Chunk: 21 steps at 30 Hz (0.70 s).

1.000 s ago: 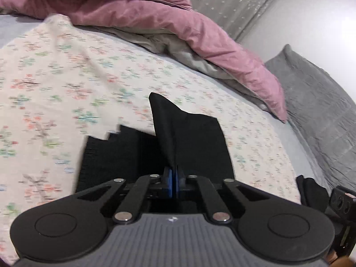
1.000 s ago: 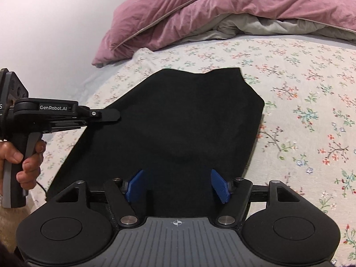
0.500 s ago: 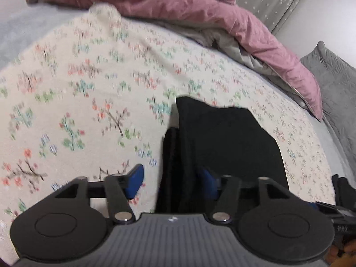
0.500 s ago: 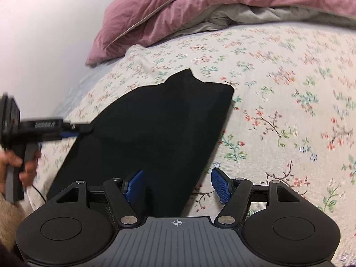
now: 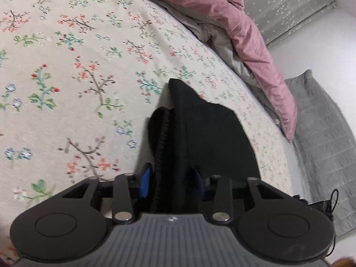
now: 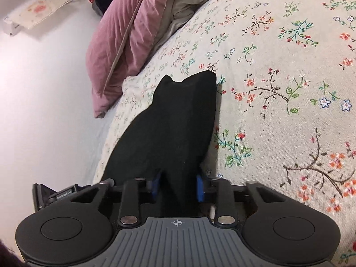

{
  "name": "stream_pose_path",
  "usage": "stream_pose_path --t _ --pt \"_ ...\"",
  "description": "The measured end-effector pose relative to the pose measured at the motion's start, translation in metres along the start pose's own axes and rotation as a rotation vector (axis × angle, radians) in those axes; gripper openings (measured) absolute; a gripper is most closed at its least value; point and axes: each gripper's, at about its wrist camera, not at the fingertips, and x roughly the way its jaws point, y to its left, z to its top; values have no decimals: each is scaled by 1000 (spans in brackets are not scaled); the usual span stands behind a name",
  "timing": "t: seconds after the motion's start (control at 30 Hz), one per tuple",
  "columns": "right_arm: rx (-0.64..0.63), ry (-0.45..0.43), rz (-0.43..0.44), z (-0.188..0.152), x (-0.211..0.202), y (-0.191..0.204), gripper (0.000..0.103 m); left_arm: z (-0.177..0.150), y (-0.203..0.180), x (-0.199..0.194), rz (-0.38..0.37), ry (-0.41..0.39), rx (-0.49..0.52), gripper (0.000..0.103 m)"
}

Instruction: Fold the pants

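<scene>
The black pants (image 5: 207, 133) lie folded in layers on the floral bedsheet (image 5: 66, 66). My left gripper (image 5: 172, 183) is open, its blue pads on either side of the near edge of the folded stack, whose ribbed waistband edge shows at the left. In the right wrist view the pants (image 6: 173, 129) stretch away as one dark slab. My right gripper (image 6: 178, 188) is open too, with its pads on either side of the near end of the cloth. The left gripper's body (image 6: 64, 194) shows at the lower left of that view.
A pink duvet (image 5: 244, 33) with a grey underside is bunched at the far side of the bed, also in the right wrist view (image 6: 124, 33). A grey quilted pillow (image 5: 322, 144) lies at the right. The white wall (image 6: 44, 89) runs along the bed's left edge.
My left gripper has opened and let go of the pants fold, which now lies on the stack. Both grippers have moved in around the near edge of the folded pants.
</scene>
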Motion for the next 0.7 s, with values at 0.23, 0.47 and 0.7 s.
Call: stream_pose_path --t 0.23,0.47,0.7 --pt "-14 -59 -2 23 -30 -7 11 -8 -34 25 -92 12 -3 48" --pt "-44 -108 -85 61 -77 -50 11 -22 -97 87 -159 25 76 47" --pt "-81 -158 -169 114 -103 -85 10 -23 -143 138 -188 -3 136 45"
